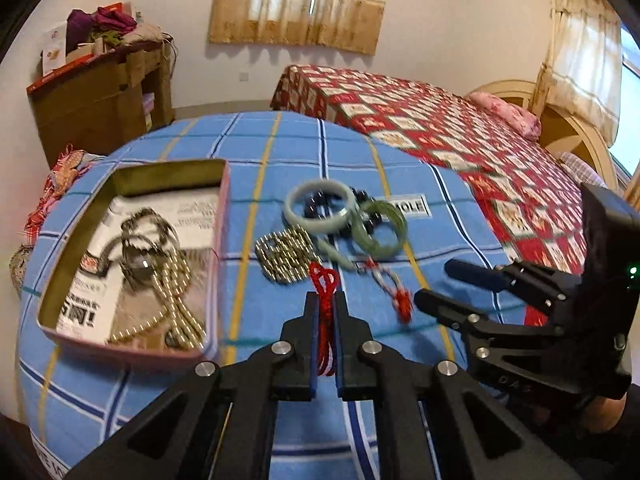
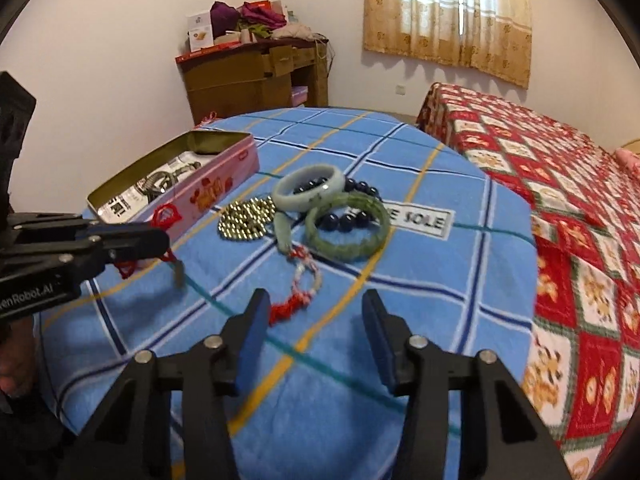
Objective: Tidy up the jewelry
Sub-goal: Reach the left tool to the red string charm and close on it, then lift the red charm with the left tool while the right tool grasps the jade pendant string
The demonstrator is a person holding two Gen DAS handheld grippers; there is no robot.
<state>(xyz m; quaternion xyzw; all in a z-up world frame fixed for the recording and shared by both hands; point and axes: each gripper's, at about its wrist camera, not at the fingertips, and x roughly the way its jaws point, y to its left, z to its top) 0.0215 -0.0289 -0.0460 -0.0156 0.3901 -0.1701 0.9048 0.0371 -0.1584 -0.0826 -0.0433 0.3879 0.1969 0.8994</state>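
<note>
Pink tin (image 1: 222, 216) at left w/ chains inside. Left gripper (image 1: 324, 300) clamped on red cord (image 1: 325, 280), mid-blanket. 2 jade bangles (image 1: 320, 208), gold bead chain (image 1: 285, 254) beyond. Right gripper (image 2: 316, 308) fingers apart, nothing between.

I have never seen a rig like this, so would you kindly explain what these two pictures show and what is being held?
No robot here: a person holds a two-finger gripper in each hand, each with a camera looking along its fingers. One picture is from the left gripper, which is shut on a red cord. The other is from the right gripper, open and empty over a blue checked blanket. On the blanket lie a pale bangle, a green bangle, dark beads, a gold bead chain and a red-and-white tassel charm. An open pink tin already holds some chains.
</note>
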